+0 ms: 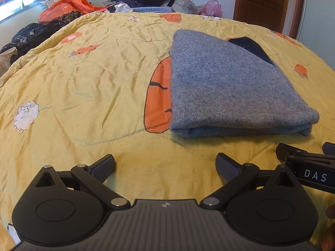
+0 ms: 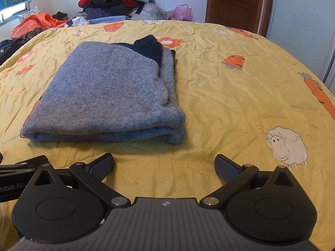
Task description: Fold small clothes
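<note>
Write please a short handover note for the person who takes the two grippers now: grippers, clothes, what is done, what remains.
Left gripper: open, empty, above the yellow quilt.
Right gripper: open, empty, beside it.
Grey knit garment: lies folded on the quilt just ahead, a dark part showing at its far end.
Done: this piece looks folded.
Left: probably the clothes pile at the far side.

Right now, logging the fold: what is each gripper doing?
Left gripper: jaws open, holding nothing.
Right gripper: jaws open, holding nothing, short of the folded grey knitted sweater.
</note>
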Available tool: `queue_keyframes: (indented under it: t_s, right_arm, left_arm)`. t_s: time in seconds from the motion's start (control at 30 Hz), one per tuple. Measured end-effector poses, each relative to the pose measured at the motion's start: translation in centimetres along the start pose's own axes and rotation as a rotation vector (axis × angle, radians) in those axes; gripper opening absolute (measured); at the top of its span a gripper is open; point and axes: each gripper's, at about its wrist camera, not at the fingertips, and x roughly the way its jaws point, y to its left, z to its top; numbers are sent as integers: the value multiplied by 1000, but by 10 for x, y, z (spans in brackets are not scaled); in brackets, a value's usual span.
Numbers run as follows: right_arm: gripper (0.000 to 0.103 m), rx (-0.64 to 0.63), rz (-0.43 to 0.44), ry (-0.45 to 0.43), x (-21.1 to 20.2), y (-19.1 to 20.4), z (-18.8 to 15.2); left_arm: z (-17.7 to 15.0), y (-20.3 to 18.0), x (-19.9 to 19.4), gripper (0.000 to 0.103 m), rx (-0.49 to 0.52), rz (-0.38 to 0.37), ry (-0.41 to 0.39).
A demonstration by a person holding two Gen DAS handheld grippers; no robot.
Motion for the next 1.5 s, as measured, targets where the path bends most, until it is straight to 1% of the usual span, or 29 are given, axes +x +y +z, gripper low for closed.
queue_keyframes:
  t_s: [0.4, 0.6, 0.77, 1.0, 1.5]
  right_arm:
    - [103, -4, 3, 6, 0, 0, 1]
    - [103, -15, 15, 19, 0, -1, 1]
    - [103, -22, 20, 27, 0, -1, 2]
    - [103, -28, 25, 41, 1, -1, 5]
    - [103, -30, 28, 40, 2, -1, 6]
  left_arm:
    - [-1, 0, -1, 103, 17, -19, -9]
    - [2, 1, 1, 103, 19, -23, 7]
    - [9, 1, 4, 103, 21, -25, 47]
    - [13, 1, 7, 103, 22, -27, 67]
    - [12, 1, 7, 103, 25, -29, 61]
